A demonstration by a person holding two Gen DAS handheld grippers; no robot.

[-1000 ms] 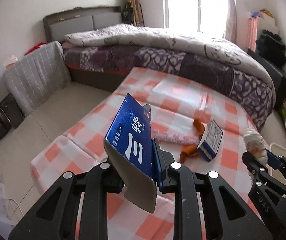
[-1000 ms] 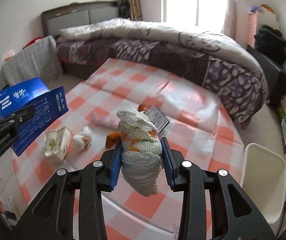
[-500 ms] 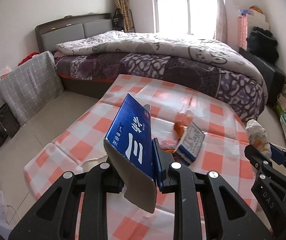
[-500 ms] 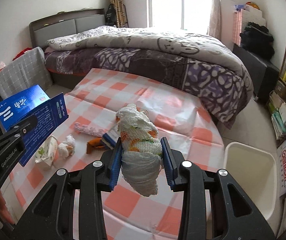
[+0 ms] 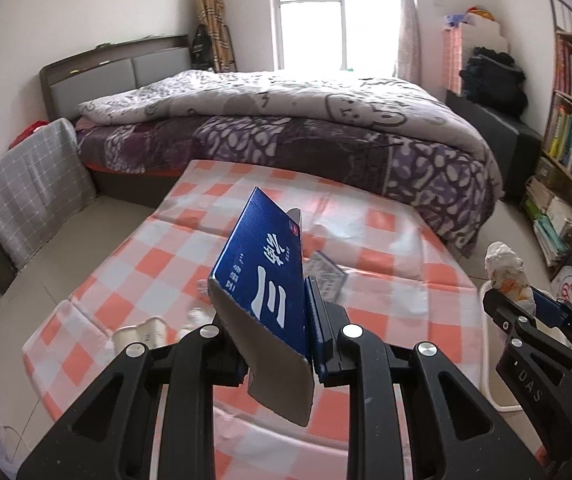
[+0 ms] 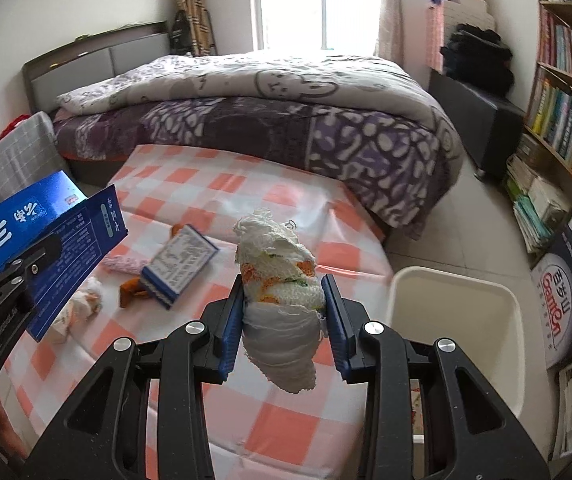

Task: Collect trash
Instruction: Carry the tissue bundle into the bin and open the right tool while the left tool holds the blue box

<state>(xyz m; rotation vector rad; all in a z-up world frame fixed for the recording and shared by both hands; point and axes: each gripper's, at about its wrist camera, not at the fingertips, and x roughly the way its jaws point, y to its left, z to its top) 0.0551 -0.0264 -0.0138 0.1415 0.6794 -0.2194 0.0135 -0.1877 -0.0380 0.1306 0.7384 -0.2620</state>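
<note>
Shift since a second ago: both views have swung toward the right side of the room; the white bin, earlier at the frame edge, now fills the lower right of the right wrist view, and the bookshelf has come into sight.
Left tongs: clamped on a blue carton, flattened and standing on edge between the pads, its grey inner flap hanging below.
Right tongs: clamped on a wad of white tissue with orange and green print, bulging above and below the pads.
Where the carried trash is: both pieces are in the air over the checked surface, not yet over the bin (the wad is the nearer of the two, just beside the bin's rim as the view shows it).
Bin: what shows of its inside looks bare; its near end is hidden behind the tongs.
Done so far: two pieces lifted off and on their way, by my reading.
Left on the surface: a small blue-and-white box, an orange scrap touching it, a pink wrapper behind it, and a crumpled tissue with a pale packet near the left edge.
Judgement: early to middle of the task; nothing is seen dropped in yet, and at least five pieces wait after this pair.
</note>
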